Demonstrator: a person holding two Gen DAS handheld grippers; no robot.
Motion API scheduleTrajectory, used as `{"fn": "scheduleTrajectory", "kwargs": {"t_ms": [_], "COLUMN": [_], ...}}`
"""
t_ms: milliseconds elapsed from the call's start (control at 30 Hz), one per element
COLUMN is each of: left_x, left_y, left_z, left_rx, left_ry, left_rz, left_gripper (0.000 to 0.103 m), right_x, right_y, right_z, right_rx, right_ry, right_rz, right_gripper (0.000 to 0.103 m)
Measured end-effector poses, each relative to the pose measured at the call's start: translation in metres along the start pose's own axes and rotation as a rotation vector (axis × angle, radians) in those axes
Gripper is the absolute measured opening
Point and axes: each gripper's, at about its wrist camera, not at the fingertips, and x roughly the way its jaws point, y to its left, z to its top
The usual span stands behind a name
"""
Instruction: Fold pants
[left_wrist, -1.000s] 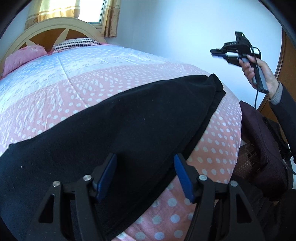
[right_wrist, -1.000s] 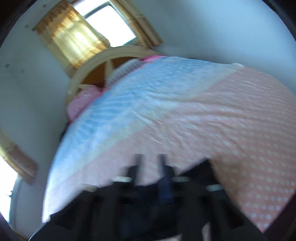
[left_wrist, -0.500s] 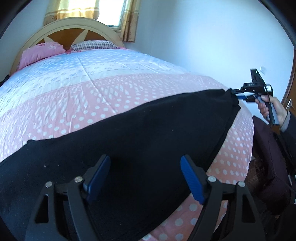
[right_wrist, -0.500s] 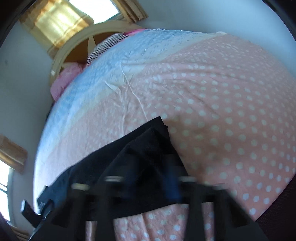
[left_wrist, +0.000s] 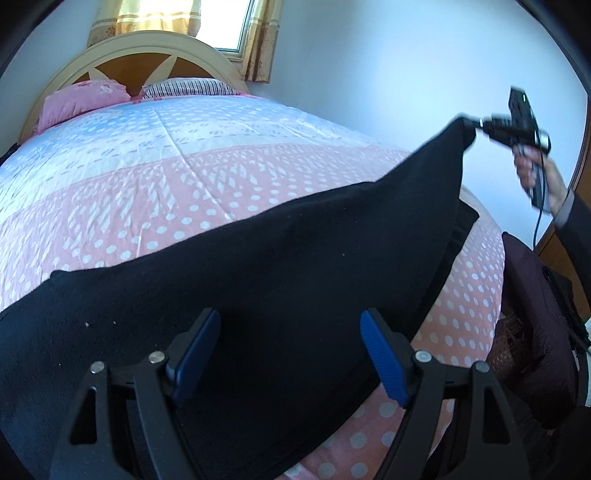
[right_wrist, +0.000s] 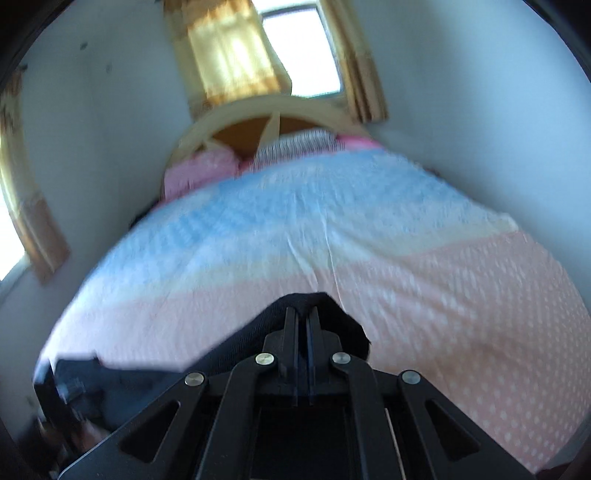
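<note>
Right gripper (right_wrist: 303, 325) pinches a corner of the black pants (left_wrist: 258, 280), lifted at upper right. Left gripper (left_wrist: 291, 354) spread wide, lower center, w/ pants behind it.

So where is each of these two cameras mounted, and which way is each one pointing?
Left wrist view: sits on the left tool, looking along its open blue fingers over the black pants toward the headboard; the person's right hand shows, lifting a pants corner with the right tool.
Right wrist view: sits on the right tool, shut on the pants, facing up the bed toward the window; blurred, and I cannot make out a hand.
Shared: the pants, polka-dot quilt, pillows, headboard.
</note>
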Motion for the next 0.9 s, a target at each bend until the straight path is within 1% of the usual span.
{"fn": "scheduleTrajectory", "kwargs": {"t_ms": [33, 67, 100, 133, 167, 200, 267, 333, 400, 467, 533, 600, 667, 700, 733, 767, 800, 833, 900], "left_x": [0.001, 0.001, 0.001, 0.002, 0.002, 0.003, 0.002, -0.002, -0.002, 0.002, 0.006, 0.005, 0.003, 0.003, 0.002, 0.002, 0.003, 0.004, 0.006], "left_y": [-0.001, -0.002, -0.003, -0.006, -0.007, -0.008, -0.012, -0.018, -0.022, -0.026, -0.027, -0.030, -0.034, -0.036, -0.037, -0.039, -0.042, -0.046, -0.054], "left_z": [0.000, 0.000, 0.000, -0.001, -0.001, -0.001, 0.000, 0.002, 0.004, 0.005, 0.006, 0.006, 0.006, 0.007, 0.008, 0.009, 0.011, 0.012, 0.013], "left_rx": [0.007, 0.014, 0.021, 0.034, 0.041, 0.048, 0.063, 0.094, 0.114, 0.121, 0.126, 0.139, 0.158, 0.170, 0.178, 0.185, 0.196, 0.208, 0.246], "left_ry": [0.006, 0.010, 0.013, 0.019, 0.022, 0.023, 0.020, -0.004, -0.012, -0.005, 0.008, 0.006, 0.000, -0.003, -0.007, -0.009, -0.009, -0.011, -0.008], "left_rz": [-0.008, -0.013, -0.017, -0.021, -0.020, -0.018, -0.010, -0.010, -0.013, -0.017, -0.018, -0.011, -0.012, -0.010, -0.011, -0.013, -0.019, -0.025, -0.035], "left_gripper": [0.081, 0.081, 0.081, 0.081, 0.081, 0.081, 0.081, 0.081, 0.081, 0.081, 0.081, 0.076, 0.072, 0.070, 0.070, 0.070, 0.070, 0.070, 0.070], "right_x": [0.006, 0.010, 0.016, 0.016, 0.015, 0.010, 0.000, -0.010, -0.014, -0.011, -0.005, -0.002, 0.006, 0.011, 0.014, 0.019, 0.022, 0.027, 0.033], "right_y": [-0.011, -0.019, -0.031, -0.039, -0.051, -0.063, -0.079, -0.091, -0.098, -0.098, -0.094, -0.082, -0.073, -0.069, -0.067, -0.065, -0.065, -0.063, -0.059], "right_z": [-0.016, -0.029, -0.048, -0.057, -0.070, -0.081, -0.087, -0.089, -0.090, -0.092, -0.097, -0.103, -0.105, -0.106, -0.106, -0.107, -0.108, -0.107, -0.104], "right_rx": [-0.007, -0.016, -0.020, -0.006, 0.029, 0.077, 0.151, 0.240, 0.338, 0.407, 0.489, 0.528, 0.563, 0.583, 0.593, 0.611, 0.629, 0.651, 0.650], "right_ry": [0.060, 0.112, 0.183, 0.214, 0.245, 0.262, 0.259, 0.242, 0.236, 0.242, 0.243, 0.242, 0.247, 0.256, 0.264, 0.277, 0.277, 0.272, 0.263], "right_rz": [-0.010, -0.033, -0.069, -0.077, -0.076, -0.093, -0.100, -0.081, -0.025, 0.023, 0.097, 0.151, 0.185, 0.188, 0.186, 0.177, 0.171, 0.180, 0.196], "right_gripper": [0.003, 0.003, 0.004, 0.006, 0.010, 0.010, 0.010, 0.010, 0.010, 0.010, 0.010, 0.010, 0.011, 0.014, 0.031, 0.053, 0.057, 0.057, 0.057]}}
